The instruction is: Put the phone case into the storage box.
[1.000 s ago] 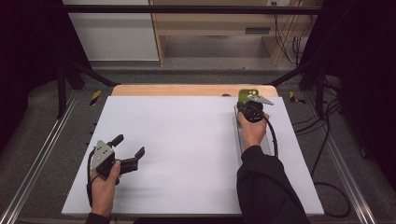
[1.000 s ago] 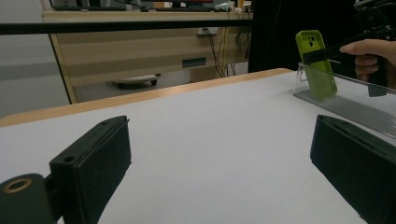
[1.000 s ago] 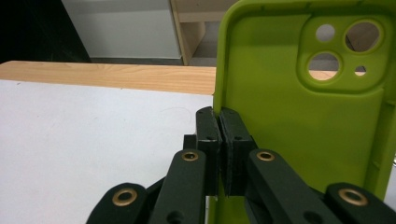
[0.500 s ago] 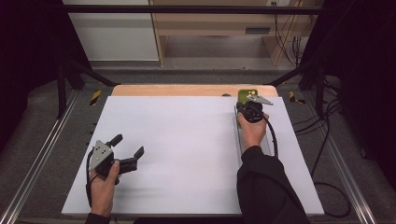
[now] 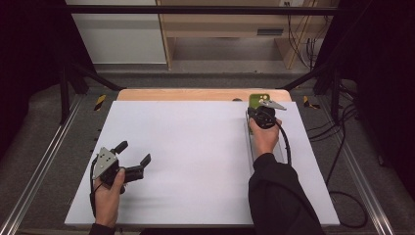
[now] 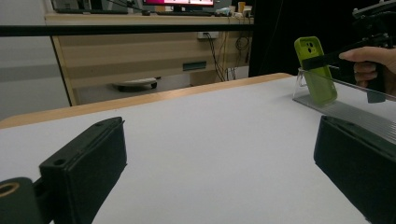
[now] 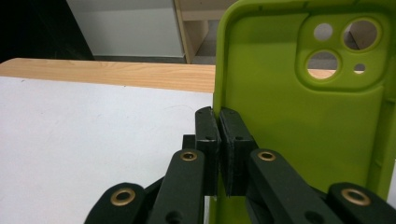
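A lime-green phone case (image 7: 299, 116) with camera cut-outs stands tilted near the table's far right edge (image 5: 257, 99). It leans at the end of a clear plastic stand (image 6: 345, 105). My right gripper (image 7: 219, 126) is shut on the case's side wall, one pad inside and one outside. In the left gripper view the same case (image 6: 317, 70) shows at the far right, with the right gripper's jaw (image 6: 322, 59) across it. My left gripper (image 5: 133, 152) rests at the near left of the table, open, with nothing between its jaws (image 6: 224, 163).
A white sheet (image 5: 195, 156) covers the table, with a wooden strip (image 5: 195, 94) bare along its far edge. Metal rails (image 5: 44, 161) run down both sides. Cables (image 5: 337, 161) lie on the floor at the right. A wooden desk (image 6: 140, 51) stands beyond the table.
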